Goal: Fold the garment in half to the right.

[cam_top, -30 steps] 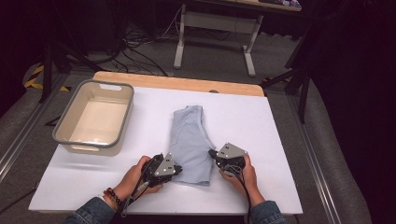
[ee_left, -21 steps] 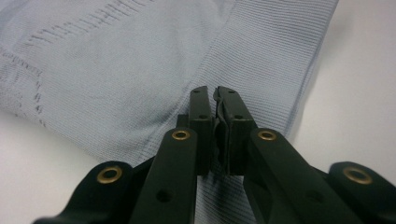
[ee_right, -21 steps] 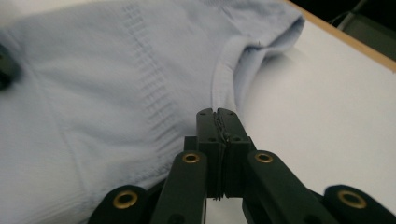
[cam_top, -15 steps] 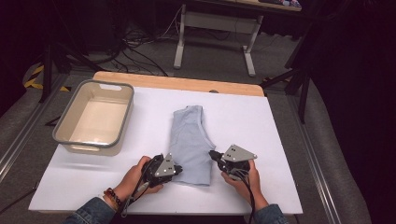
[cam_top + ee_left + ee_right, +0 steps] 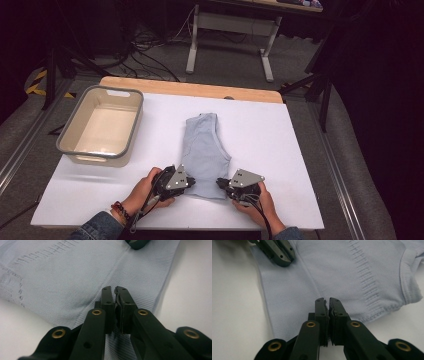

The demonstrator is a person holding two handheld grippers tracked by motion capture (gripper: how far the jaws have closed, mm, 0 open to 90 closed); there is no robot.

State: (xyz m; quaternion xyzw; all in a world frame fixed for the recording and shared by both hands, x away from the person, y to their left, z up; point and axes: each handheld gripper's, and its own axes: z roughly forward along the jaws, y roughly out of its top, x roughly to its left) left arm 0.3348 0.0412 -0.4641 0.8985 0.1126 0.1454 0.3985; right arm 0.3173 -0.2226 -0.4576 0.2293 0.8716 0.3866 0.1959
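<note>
A folded pale blue knit garment (image 5: 205, 145) lies flat in the middle of the white table (image 5: 280, 150), its hem towards me. My left gripper (image 5: 191, 182) rests at the near left corner of the garment (image 5: 62, 277); its jaws (image 5: 114, 288) are shut over the fabric, and no cloth shows between them. My right gripper (image 5: 220, 182) lies at the near right corner. Its jaws (image 5: 327, 300) have just eased apart to a hairline slit and stand over the garment (image 5: 337, 270) with nothing seen between them. Each gripper view shows the other gripper's tip: the right gripper (image 5: 137, 243) and the left gripper (image 5: 278, 252).
A beige plastic tub (image 5: 92, 152) with a grey rim stands on the table's left side. A wooden strip (image 5: 190, 89) runs along the far edge. Beyond it are a desk frame (image 5: 230, 25) and cables on the floor. Bare white tabletop lies right of the garment.
My right gripper has slid from the garment's right edge towards me and leftward to the near right corner. The left gripper and the garment have stayed put.
</note>
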